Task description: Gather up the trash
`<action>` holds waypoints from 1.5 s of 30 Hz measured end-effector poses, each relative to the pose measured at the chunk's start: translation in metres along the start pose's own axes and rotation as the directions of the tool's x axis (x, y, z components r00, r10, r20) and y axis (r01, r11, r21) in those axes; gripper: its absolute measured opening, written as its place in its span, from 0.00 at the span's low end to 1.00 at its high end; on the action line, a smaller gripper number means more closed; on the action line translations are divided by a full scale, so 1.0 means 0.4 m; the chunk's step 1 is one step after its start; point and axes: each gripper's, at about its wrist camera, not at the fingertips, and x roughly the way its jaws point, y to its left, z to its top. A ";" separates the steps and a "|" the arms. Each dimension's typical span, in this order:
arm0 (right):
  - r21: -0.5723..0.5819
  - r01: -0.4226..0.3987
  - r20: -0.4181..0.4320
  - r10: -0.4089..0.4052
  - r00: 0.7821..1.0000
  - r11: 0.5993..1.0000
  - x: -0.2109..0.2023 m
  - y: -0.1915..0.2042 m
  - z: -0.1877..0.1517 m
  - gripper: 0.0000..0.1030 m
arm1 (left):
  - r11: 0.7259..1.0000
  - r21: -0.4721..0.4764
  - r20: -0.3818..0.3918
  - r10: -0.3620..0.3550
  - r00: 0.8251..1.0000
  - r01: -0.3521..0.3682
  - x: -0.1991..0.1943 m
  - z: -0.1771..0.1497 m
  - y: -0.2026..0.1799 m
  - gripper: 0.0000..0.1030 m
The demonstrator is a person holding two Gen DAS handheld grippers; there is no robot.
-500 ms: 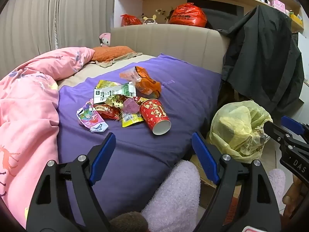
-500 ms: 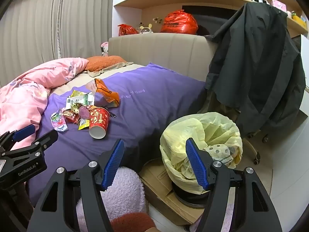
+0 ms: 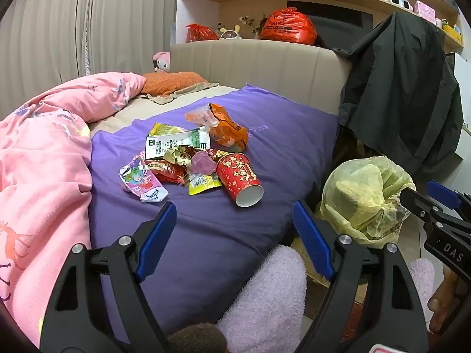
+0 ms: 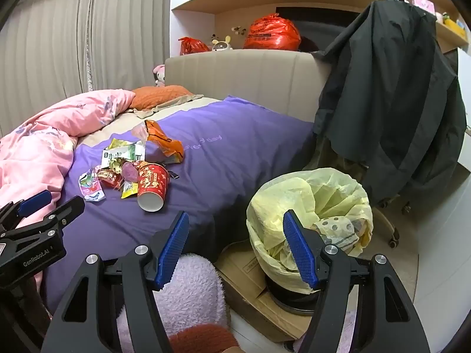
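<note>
A heap of trash lies on the purple bedspread (image 3: 265, 158): a red paper cup (image 3: 240, 179) on its side, an orange snack bag (image 3: 226, 129), a white-green carton (image 3: 176, 144), and several wrappers (image 3: 144, 181). In the right wrist view the cup (image 4: 151, 185) lies left of centre. A bin lined with a yellow bag (image 4: 309, 206) stands on the floor beside the bed, seen also in the left wrist view as the yellow bag (image 3: 365, 197). My left gripper (image 3: 234, 235) hangs open short of the heap, holding nothing. My right gripper (image 4: 235, 247) is open and empty, near the bin.
A pink duvet (image 3: 41, 161) covers the bed's left side. A dark jacket (image 4: 391, 103) hangs over a chair right of the bed. Flattened cardboard (image 4: 250, 276) lies under the bin. A fuzzy lilac slipper (image 3: 270, 294) shows below the grippers. Red bags (image 3: 288, 26) sit on the headboard shelf.
</note>
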 end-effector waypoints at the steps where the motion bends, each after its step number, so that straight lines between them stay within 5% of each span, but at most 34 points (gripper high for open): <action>1: -0.001 0.000 -0.001 0.000 1.000 1.000 0.000 0.001 0.001 0.61 | 1.000 0.001 0.000 -0.001 1.000 0.001 -0.002 0.000 0.001 0.75; 45: -0.011 -0.004 -0.008 0.004 1.000 1.000 0.014 0.006 -0.014 0.61 | 1.000 0.007 0.000 -0.005 1.000 0.005 0.000 -0.001 -0.001 0.75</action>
